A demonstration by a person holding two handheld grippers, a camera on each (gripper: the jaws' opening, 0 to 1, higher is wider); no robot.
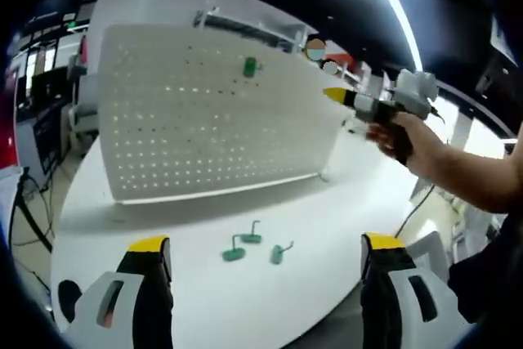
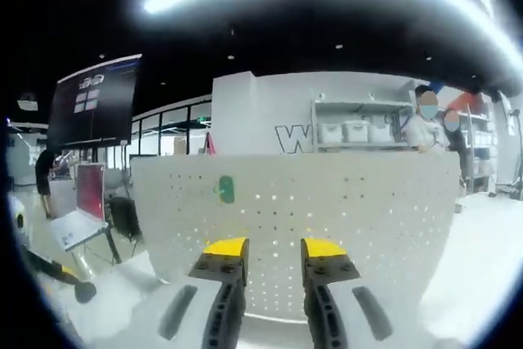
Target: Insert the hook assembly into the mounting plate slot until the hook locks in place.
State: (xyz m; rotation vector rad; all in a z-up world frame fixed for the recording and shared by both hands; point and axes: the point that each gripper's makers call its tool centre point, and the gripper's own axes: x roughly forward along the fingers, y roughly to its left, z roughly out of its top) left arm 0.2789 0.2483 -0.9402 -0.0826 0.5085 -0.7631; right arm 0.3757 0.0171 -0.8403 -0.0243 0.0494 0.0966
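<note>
A white pegboard plate (image 1: 204,120) stands upright on a round white table (image 1: 343,202). One green hook (image 1: 249,66) is mounted high on the plate, and it also appears as the green hook (image 2: 226,190) left of centre on the pegboard (image 2: 368,218). Three loose green hooks lie on the table in front of the plate: one (image 1: 235,252), a second (image 1: 251,237) and a third (image 1: 279,252). My left gripper (image 1: 265,247) hovers wide open just before them, holding nothing. My right gripper (image 2: 274,248) faces the plate, jaws a little apart and empty; a hand holds the right gripper (image 1: 372,102) at the plate's right edge.
The table's near edge (image 1: 310,328) curves just under my left jaws. Behind the plate stand a shelf with white boxes (image 2: 355,132) and people (image 2: 425,128). A dark screen (image 2: 94,108) hangs at the left, with desks below it.
</note>
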